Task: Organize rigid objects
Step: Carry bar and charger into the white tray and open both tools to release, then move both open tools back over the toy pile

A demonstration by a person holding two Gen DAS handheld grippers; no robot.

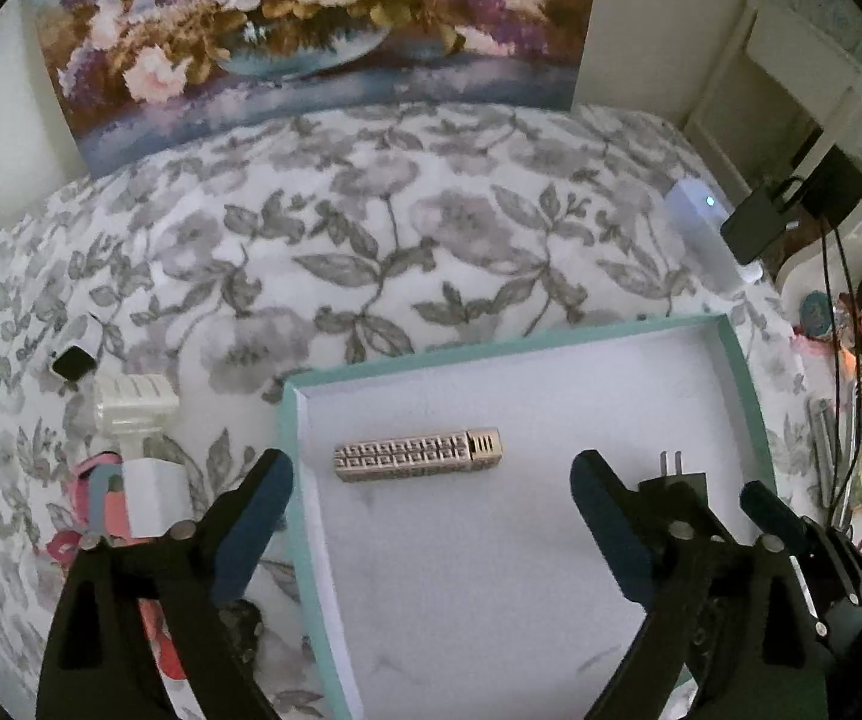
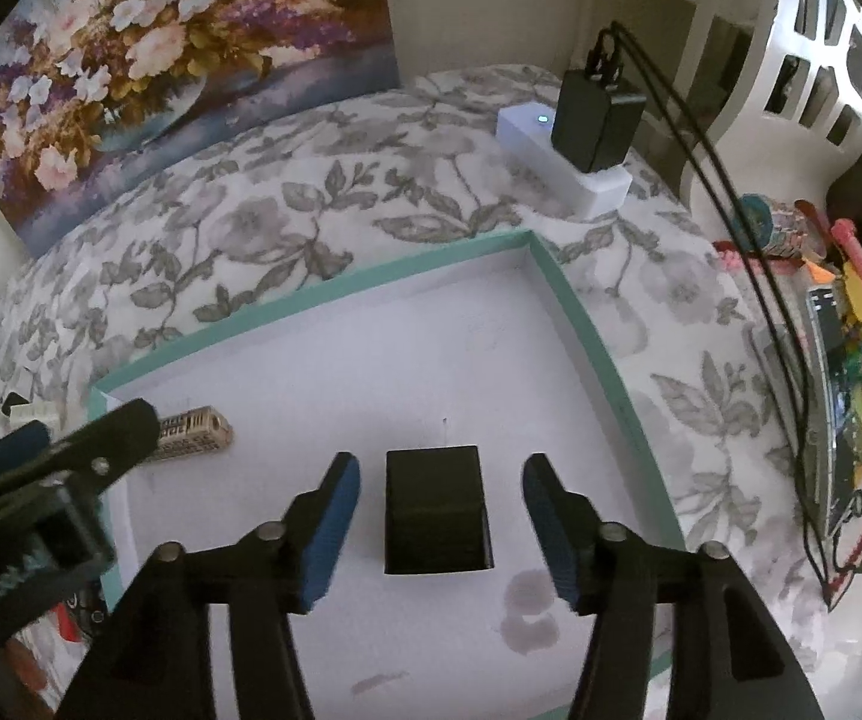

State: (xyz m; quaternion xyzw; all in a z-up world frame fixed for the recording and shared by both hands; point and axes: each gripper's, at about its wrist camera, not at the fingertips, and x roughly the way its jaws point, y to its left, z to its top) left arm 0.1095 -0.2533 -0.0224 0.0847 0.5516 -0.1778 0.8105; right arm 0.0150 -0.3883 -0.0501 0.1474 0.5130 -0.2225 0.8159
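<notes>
A shallow teal-edged white box [image 1: 736, 360] lies on the floral cloth; it also shows in the right wrist view [image 2: 580, 312]. A patterned silver lighter [image 1: 417, 455] lies flat in it, also seen in the right wrist view [image 2: 194, 430]. A black plug adapter [image 2: 438, 510] stands in the box between my right gripper's [image 2: 441, 531] open fingers, untouched; its prongs show in the left wrist view [image 1: 670, 471]. My left gripper [image 1: 431, 510] is open and empty, over the box's left edge, just short of the lighter.
Left of the box lie a white plastic piece [image 1: 131, 414], a white block [image 1: 152, 495], a small black object [image 1: 74, 363] and pink items [image 1: 98, 498]. A white power strip [image 2: 562, 162] with a black charger [image 2: 592, 120] sits behind. Cables and stationery clutter [image 2: 838, 324] lie right.
</notes>
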